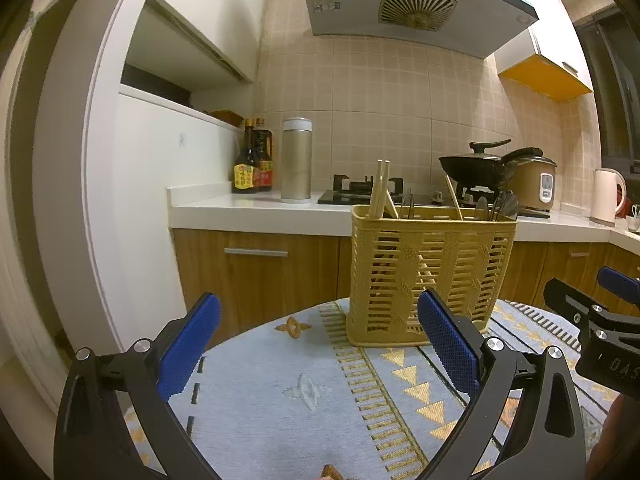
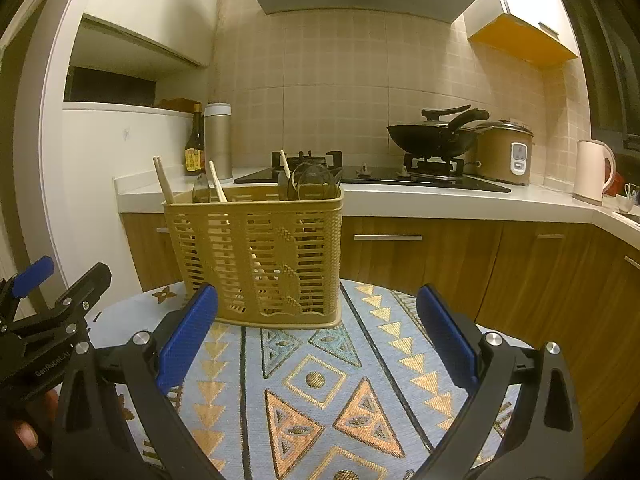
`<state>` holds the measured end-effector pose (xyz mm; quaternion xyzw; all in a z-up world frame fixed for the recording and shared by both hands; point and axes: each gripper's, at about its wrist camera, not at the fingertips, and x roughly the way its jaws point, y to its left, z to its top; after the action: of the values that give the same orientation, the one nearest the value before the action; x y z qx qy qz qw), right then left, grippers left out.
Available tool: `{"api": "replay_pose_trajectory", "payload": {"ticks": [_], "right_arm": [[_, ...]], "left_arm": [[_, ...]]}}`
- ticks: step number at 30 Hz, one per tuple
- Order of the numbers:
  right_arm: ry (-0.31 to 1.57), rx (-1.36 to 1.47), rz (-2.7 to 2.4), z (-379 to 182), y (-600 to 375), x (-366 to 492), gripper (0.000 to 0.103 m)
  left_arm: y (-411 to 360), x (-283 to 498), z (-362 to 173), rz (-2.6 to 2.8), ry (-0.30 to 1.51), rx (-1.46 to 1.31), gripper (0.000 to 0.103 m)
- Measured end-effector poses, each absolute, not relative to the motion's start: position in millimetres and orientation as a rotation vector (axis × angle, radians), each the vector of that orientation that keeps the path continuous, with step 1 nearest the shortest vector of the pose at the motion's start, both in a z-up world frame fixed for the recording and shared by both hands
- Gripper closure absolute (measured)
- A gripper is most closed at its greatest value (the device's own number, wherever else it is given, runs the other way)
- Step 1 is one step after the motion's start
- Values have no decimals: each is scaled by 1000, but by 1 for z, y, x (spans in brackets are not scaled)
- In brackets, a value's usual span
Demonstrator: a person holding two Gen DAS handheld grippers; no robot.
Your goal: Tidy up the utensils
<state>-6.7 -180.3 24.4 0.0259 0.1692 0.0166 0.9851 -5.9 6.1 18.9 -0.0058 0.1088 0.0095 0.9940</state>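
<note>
While both the left gripper [image 1: 318, 344] and the right gripper [image 2: 316, 336] stand wide and empty, the light, stiff yellow slotted plastic utensil basket [image 2: 256, 256] seems easy to tip, and its thin smooth wooden chopsticks [image 2: 163, 180] are best pinched near their tops

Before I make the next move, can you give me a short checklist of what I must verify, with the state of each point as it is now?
1. Left gripper open with nothing between the fingers: ok.
2. Right gripper open with nothing between the fingers: ok.
3. Utensil basket standing upright on the patterned cloth: ok.
4. Chopsticks and spoons are inside the basket: ok.
5. No utensil is left lying on the cloth: cannot tell, a small brown thing shows at the lower edge of the left wrist view.
6. Chopsticks and spoons sorted in separate compartments: cannot tell.
</note>
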Motion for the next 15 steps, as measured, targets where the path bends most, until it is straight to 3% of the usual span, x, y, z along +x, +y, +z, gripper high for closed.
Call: {"api": "replay_pose_trajectory", "payload": {"ticks": [15], "right_arm": [[347, 50, 34, 25, -181, -6, 8]], "left_arm": [[3, -5, 18, 11, 226, -6, 8]]}}
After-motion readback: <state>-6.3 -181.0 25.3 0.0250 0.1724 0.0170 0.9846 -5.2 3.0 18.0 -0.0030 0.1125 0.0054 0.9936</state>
